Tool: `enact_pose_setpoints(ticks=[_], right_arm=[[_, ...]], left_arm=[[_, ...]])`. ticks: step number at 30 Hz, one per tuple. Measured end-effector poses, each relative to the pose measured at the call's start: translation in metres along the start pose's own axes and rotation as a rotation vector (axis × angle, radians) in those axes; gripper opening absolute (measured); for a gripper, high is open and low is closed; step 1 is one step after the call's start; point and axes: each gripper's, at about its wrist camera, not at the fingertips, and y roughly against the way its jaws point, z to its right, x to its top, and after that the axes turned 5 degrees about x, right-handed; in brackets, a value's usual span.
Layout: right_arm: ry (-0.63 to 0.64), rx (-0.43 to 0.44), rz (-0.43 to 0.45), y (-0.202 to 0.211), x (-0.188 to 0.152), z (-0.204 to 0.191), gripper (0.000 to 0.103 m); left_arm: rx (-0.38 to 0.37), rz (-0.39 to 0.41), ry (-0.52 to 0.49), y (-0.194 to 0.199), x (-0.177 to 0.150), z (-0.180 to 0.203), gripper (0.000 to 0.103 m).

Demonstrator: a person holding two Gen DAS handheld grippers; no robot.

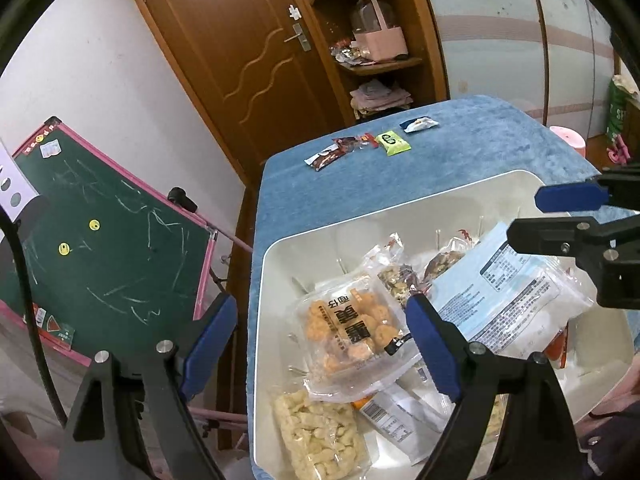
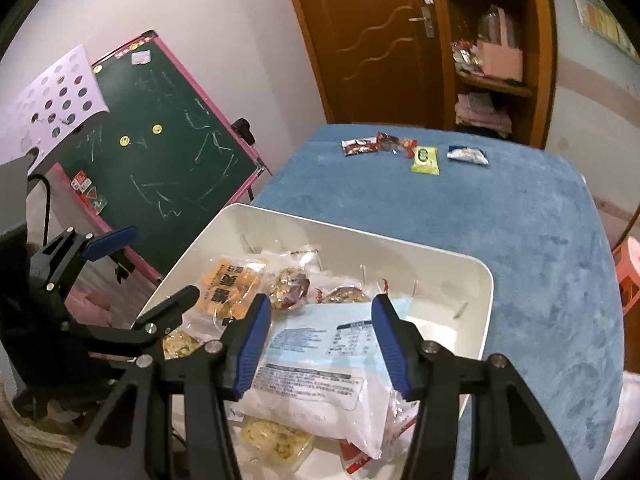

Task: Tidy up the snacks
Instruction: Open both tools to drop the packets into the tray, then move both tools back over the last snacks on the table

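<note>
A white bin point(image 1: 360, 228) point(image 2: 486, 304) on the blue table holds several snack packs. An orange snack tray point(image 1: 352, 332) point(image 2: 228, 284) and a large white and blue bag point(image 1: 516, 300) point(image 2: 320, 364) lie on top. My left gripper point(image 1: 320, 336) is open, straddling the bin's left wall, empty. My right gripper point(image 2: 318, 344) is open over the white and blue bag, its pads either side of it, not closed. Each gripper shows in the other view, the right one point(image 1: 560, 216) and the left one point(image 2: 132, 268). Small packets lie at the table's far end: green point(image 1: 394, 142) point(image 2: 425, 160), blue-white point(image 1: 418, 124) point(image 2: 467, 155), red-brown point(image 1: 332, 152) point(image 2: 360, 146).
A blue cloth covers the table point(image 1: 480, 148) point(image 2: 520, 240). A green chalkboard point(image 1: 108, 248) point(image 2: 168, 140) stands left of the table. A wooden door point(image 1: 248, 40) and shelf point(image 1: 376, 40) are behind. A pink stool point(image 1: 568, 140) stands at the right.
</note>
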Motion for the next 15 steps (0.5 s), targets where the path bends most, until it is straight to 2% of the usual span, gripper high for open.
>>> enact_pose_setpoints(ticks=[10,15], right_arm=[[-0.037,0.011,0.015,0.009,-0.003,0.019,0.053],[-0.044,0.002,0.041,0.018,0.008,0.031,0.053]], left_arm=[[-0.007,-0.022,-0.004,-0.001,0.013,0.008,0.086],[-0.046,-0.033,0.032,-0.001,0.03,0.005,0.086]])
